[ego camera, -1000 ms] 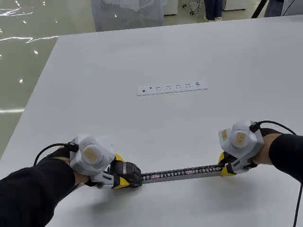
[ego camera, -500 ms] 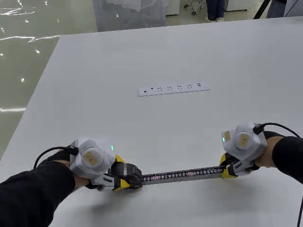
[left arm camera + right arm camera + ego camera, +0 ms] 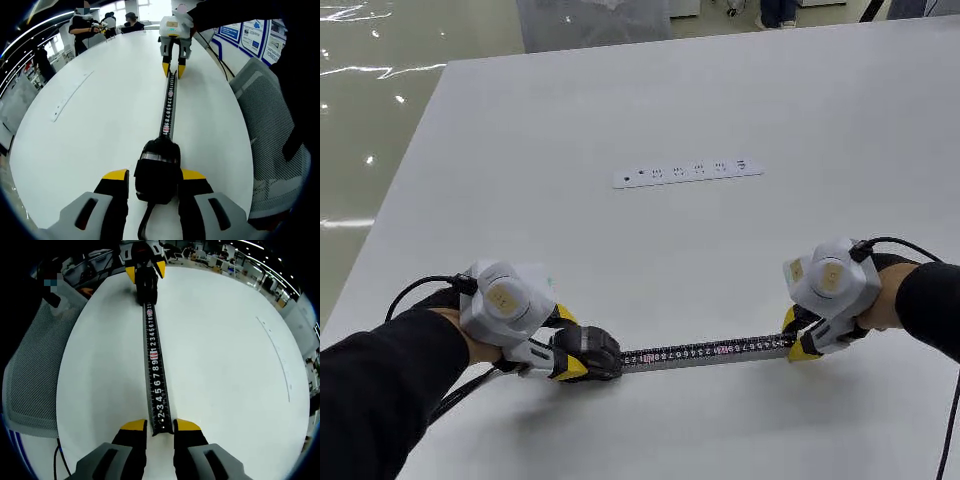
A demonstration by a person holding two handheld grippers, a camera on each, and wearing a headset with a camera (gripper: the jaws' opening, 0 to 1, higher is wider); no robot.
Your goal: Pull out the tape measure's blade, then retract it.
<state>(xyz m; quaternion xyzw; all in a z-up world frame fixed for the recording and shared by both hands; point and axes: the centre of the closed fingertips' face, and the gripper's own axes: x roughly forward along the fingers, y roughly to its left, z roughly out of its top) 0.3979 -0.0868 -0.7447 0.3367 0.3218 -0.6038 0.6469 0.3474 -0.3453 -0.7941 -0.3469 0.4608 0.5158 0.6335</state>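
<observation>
We are holding one tape measure [image 3: 620, 355] at the table's [image 3: 670, 250] near side with two grippers: the left gripper [image 3: 155, 175] is clamping its case [image 3: 159, 167], the right gripper [image 3: 160, 426] is pinching the one blade's [image 3: 152, 360] tip, jaws narrowed onto each. One power strip [image 3: 687, 172] is lying well beyond.

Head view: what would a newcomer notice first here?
The tape blade stretched across the near part of the white table, between two grippers. The left gripper clamps the black case; the right gripper pinches the blade's tip. Farther back lies a white power strip.
</observation>
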